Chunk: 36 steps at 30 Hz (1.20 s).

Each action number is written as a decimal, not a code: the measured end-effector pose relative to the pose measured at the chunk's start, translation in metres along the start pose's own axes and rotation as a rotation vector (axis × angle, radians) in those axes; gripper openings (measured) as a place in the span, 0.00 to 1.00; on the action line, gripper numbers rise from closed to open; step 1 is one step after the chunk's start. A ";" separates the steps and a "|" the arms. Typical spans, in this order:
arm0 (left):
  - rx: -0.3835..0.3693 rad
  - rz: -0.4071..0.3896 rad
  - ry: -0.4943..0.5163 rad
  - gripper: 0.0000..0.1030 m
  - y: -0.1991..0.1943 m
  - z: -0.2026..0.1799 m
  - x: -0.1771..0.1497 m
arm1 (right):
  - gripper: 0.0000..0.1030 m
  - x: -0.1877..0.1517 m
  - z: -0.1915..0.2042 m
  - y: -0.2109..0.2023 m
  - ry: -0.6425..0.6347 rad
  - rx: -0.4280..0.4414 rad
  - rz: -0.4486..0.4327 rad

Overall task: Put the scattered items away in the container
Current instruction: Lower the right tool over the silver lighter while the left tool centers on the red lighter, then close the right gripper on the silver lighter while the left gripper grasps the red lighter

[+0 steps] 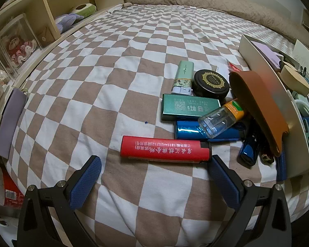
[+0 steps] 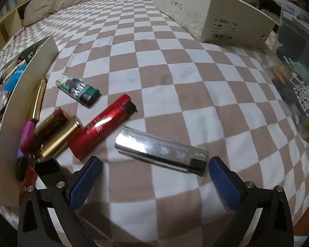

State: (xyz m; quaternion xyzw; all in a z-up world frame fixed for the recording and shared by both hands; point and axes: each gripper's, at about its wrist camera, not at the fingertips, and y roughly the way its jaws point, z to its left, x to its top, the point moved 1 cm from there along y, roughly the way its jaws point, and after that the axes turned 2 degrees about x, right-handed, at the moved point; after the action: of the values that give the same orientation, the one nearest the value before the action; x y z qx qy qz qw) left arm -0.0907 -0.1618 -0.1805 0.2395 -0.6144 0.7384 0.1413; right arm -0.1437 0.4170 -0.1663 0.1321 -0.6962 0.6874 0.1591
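Note:
In the left wrist view my left gripper [image 1: 154,164] is open and empty, low over the bed, with a red lighter [image 1: 164,149] lying crosswise just ahead of its fingertips. Beyond it lie a green box [image 1: 189,107], a blue lighter [image 1: 206,132], a clear bottle [image 1: 220,119], a black round tin [image 1: 211,83] and a brown case [image 1: 259,111] leaning on the cream container [image 1: 278,94]. In the right wrist view my right gripper [image 2: 154,164] is open and empty, with a silver lighter [image 2: 160,150] just ahead. A shiny red lighter [image 2: 102,126], gold tubes [image 2: 57,135] and a green lighter [image 2: 78,89] lie beside the container's wall [image 2: 16,103].
The bed has a brown and white checked sheet [image 1: 113,72]. A wooden shelf [image 1: 41,20] runs along the left. A white shoe box [image 2: 212,14] stands at the back in the right wrist view. A clear bin with trinkets [image 2: 298,72] is at the right.

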 end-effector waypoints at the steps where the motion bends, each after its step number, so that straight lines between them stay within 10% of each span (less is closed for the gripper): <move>1: 0.000 0.000 0.000 1.00 0.000 0.000 0.000 | 1.00 0.001 0.001 0.001 0.010 0.006 0.004; 25: -0.051 -0.020 -0.039 1.00 -0.003 0.007 -0.001 | 0.80 -0.005 -0.025 -0.002 0.181 0.070 -0.083; 36: -0.047 -0.054 -0.077 0.78 -0.009 0.013 -0.003 | 0.80 -0.002 -0.025 -0.002 0.188 0.076 -0.087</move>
State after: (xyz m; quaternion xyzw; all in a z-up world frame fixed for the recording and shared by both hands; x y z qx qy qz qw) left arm -0.0815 -0.1721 -0.1725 0.2805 -0.6299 0.7099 0.1431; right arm -0.1401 0.4419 -0.1649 0.1031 -0.6454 0.7150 0.2480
